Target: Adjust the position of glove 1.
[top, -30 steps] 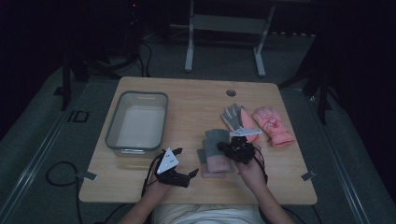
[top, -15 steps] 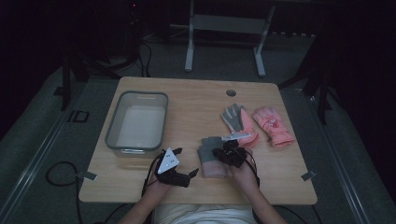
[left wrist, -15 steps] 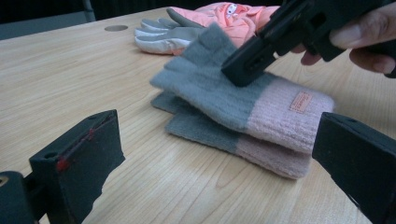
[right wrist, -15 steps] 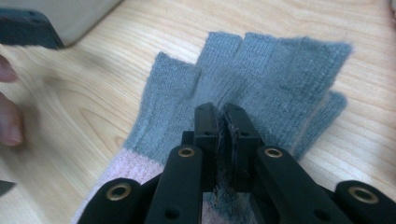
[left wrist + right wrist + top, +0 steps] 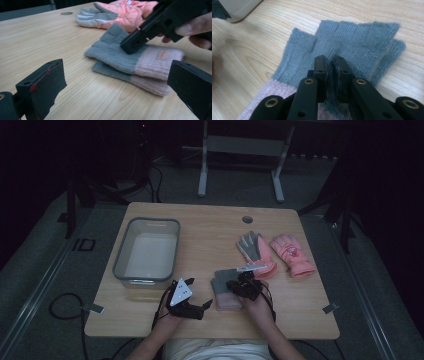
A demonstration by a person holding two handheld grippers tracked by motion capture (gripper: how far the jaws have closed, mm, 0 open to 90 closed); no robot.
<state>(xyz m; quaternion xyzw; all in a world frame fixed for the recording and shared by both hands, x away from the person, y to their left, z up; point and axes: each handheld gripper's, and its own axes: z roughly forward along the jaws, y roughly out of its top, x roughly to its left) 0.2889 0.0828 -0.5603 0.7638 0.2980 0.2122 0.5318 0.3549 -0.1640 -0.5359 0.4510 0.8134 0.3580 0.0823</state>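
R gripper (image 5: 329, 62) nearly closed, pinching knit of top grey-and-pink fingerless wool glove (image 5: 352, 37) in stacked pair; L gripper (image 5: 117, 82) wide, empty, on wooden table (image 5: 37, 37) beside.

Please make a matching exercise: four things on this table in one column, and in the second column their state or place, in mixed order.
1. right gripper
2. left gripper
3. clear plastic bin
4. pink ski gloves

A. far side of the table, to the right
B. open above the wood
C. pinching the knit gloves
D. empty, at the left

Pairs: 1-C, 2-B, 3-D, 4-A
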